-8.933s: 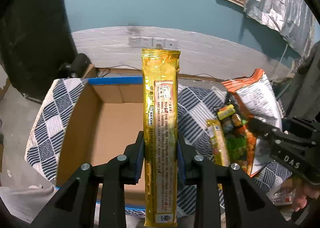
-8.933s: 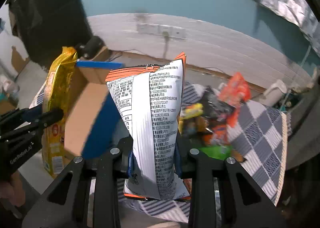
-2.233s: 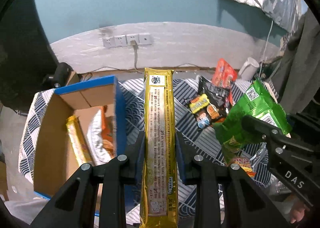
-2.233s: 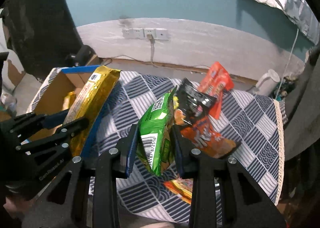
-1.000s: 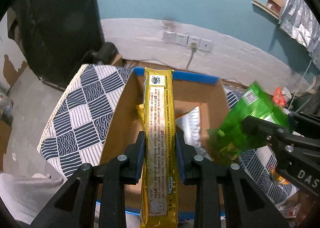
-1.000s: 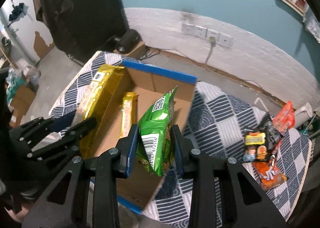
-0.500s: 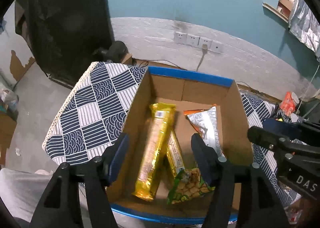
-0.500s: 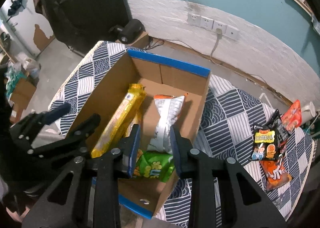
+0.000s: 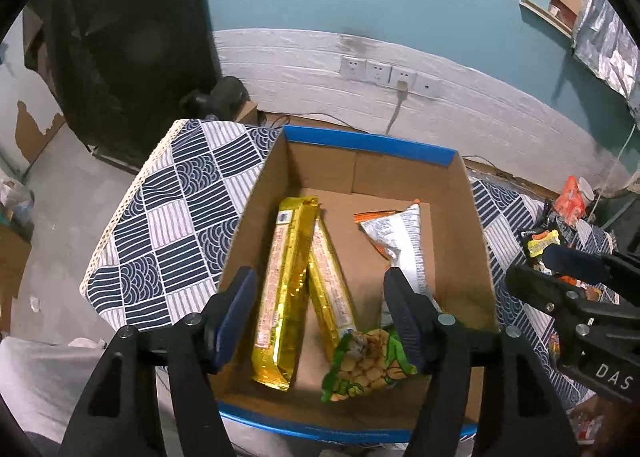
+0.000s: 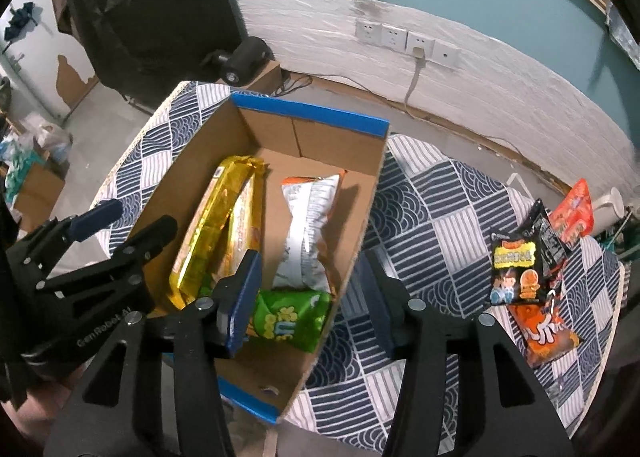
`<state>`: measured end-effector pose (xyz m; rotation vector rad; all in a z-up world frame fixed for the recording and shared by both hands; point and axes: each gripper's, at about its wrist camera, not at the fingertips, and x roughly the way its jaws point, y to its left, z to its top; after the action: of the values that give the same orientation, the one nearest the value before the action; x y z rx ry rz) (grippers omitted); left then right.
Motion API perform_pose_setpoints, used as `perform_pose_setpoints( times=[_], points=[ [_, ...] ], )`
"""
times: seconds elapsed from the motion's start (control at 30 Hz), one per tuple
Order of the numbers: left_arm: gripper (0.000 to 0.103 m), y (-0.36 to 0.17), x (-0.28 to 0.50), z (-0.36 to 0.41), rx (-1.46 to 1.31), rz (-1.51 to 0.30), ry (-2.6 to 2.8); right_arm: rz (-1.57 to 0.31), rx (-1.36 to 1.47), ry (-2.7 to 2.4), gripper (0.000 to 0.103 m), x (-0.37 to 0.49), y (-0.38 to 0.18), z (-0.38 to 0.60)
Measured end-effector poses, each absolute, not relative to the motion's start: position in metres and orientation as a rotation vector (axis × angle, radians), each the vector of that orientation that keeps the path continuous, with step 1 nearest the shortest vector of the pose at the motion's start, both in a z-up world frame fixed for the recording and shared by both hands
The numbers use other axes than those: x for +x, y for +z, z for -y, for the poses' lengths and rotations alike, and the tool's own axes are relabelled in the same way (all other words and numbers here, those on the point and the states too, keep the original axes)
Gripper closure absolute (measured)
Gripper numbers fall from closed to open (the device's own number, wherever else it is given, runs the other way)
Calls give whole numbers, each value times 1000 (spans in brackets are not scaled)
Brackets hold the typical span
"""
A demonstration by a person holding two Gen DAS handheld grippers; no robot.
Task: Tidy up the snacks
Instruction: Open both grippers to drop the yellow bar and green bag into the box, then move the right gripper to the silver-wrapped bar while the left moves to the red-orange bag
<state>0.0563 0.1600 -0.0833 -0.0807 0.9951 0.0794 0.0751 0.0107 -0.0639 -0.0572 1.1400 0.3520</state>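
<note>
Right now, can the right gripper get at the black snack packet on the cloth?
Probably yes. The right gripper, jaws opening and empty, hangs over the box's edge; the black snack packet lies uncovered on the cloth.

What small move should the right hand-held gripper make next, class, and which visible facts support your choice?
Probably lift the right hand-held gripper clear of the cardboard box and swing it toward the black snack packet on the cloth. Its jaws are opening with nothing between them, the green packet already lies inside the box, and several packets are not yet boxed.
</note>
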Motion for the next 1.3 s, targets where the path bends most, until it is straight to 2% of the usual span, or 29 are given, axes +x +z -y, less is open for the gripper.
perform_pose_setpoints(
  times=[0.07,0.33,0.4,0.43,0.47,0.67,0.8,1.3],
  points=[
    [30,-83,56,-154,-77,-996,66,-1142,-54,344,52,73,-64,-5],
    [30,-82,56,-120,-54,-1014,4,-1145,-27,294,52,65,-64,34],
    [30,-82,55,-112,-54,-1021,-15,-1141,-23,277,45,62,-64,45],
    [30,-83,56,-107,-51,-1026,-22,-1139,-20,268,38,60,-65,50],
    [30,-83,55,-101,-45,-1030,-27,-1135,-16,257,36,58,-65,57],
    [29,-84,53,-63,9,-1040,-73,-1143,20,197,36,48,-67,99],
    [25,-87,52,-36,22,-1062,-124,-1145,43,158,36,41,-69,124],
    [25,-110,43,58,112,-1135,-229,-1170,128,23,36,11,-90,224]
  ],
)
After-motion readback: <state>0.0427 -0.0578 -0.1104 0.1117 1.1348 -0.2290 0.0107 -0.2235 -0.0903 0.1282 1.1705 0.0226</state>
